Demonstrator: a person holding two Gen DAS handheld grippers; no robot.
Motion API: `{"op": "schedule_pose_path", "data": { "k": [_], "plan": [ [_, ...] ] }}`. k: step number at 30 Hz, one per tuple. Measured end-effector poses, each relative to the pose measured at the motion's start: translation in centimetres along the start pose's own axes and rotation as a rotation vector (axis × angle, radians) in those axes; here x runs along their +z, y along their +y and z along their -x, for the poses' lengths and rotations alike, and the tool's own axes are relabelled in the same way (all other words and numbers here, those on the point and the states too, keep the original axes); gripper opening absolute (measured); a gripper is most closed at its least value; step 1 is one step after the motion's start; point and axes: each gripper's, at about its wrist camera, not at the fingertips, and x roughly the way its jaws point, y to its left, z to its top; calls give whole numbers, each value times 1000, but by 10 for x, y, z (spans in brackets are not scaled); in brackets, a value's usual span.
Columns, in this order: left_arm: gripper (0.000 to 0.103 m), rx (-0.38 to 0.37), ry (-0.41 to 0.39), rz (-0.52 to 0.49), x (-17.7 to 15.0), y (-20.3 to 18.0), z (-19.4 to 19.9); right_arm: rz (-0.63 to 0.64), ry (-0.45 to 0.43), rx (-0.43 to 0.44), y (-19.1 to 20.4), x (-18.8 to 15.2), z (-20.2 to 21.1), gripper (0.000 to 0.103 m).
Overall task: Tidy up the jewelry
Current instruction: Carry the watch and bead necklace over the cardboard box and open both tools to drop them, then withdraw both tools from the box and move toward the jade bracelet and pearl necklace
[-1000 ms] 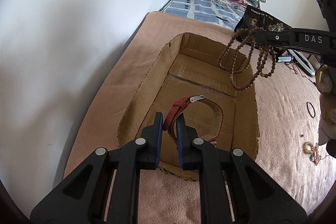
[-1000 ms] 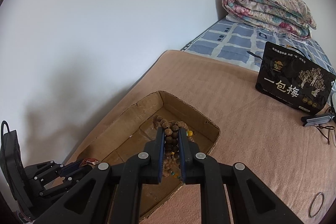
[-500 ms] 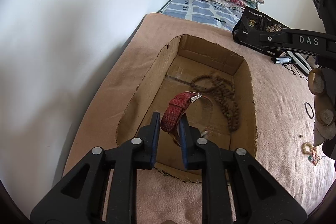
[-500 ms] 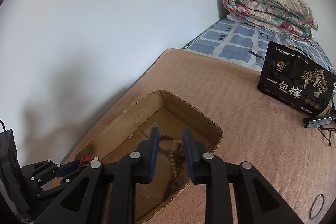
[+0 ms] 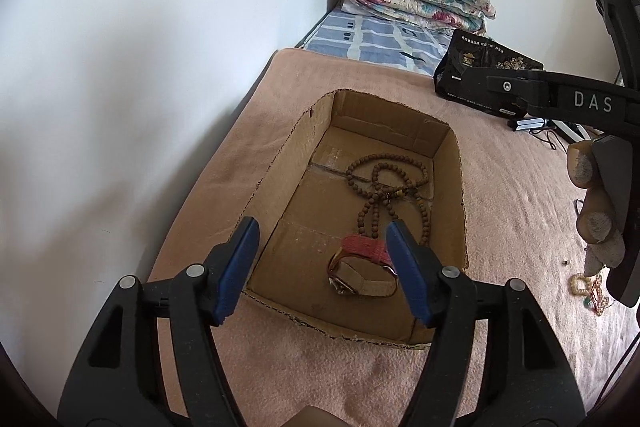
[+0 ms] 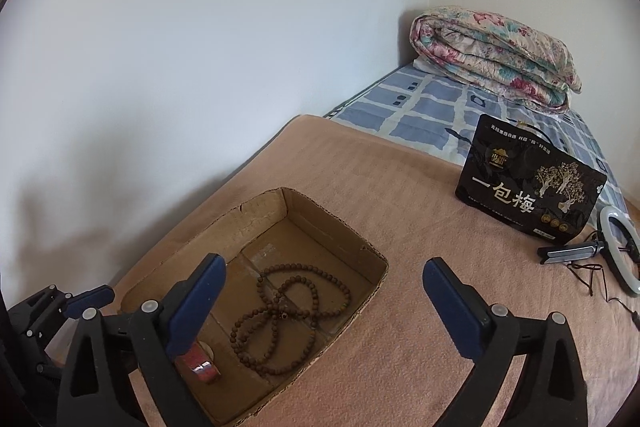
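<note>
An open cardboard box (image 5: 296, 143) (image 6: 340, 223) lies on the tan blanket. A brown bead necklace (image 5: 384, 187) (image 6: 288, 311) lies coiled on its floor. A red watch strap (image 5: 364, 263) (image 6: 200, 367) lies at the box's near end. My left gripper (image 5: 324, 267) is open and empty above the near end of the box. My right gripper (image 6: 320, 307) is open and empty above the box's right edge; it also shows in the left wrist view (image 5: 560, 99).
A black snack bag (image 6: 528, 183) (image 5: 480, 75) stands on the blanket behind the box. A folded floral quilt (image 6: 492, 59) lies by the far wall. A ring light (image 6: 620, 251) and cables lie at right. Small jewelry pieces (image 5: 588, 287) lie on the blanket right of the box.
Both grippers opened. The bead necklace dropped from my right gripper into the box, and the red watch strap dropped from my left gripper onto the box floor.
</note>
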Motion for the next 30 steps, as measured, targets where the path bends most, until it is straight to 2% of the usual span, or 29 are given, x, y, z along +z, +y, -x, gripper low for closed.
{"op": "schedule_pose_path", "data": {
  "k": [19,30],
  "plan": [
    [68,12,-150,-62,1,-35,78,9,-83,-30,-3,-9,75,103],
    [68,-43,-201,-94,-2,-69,109,-33,-147,-108,-40,-31,132,103]
  ]
}}
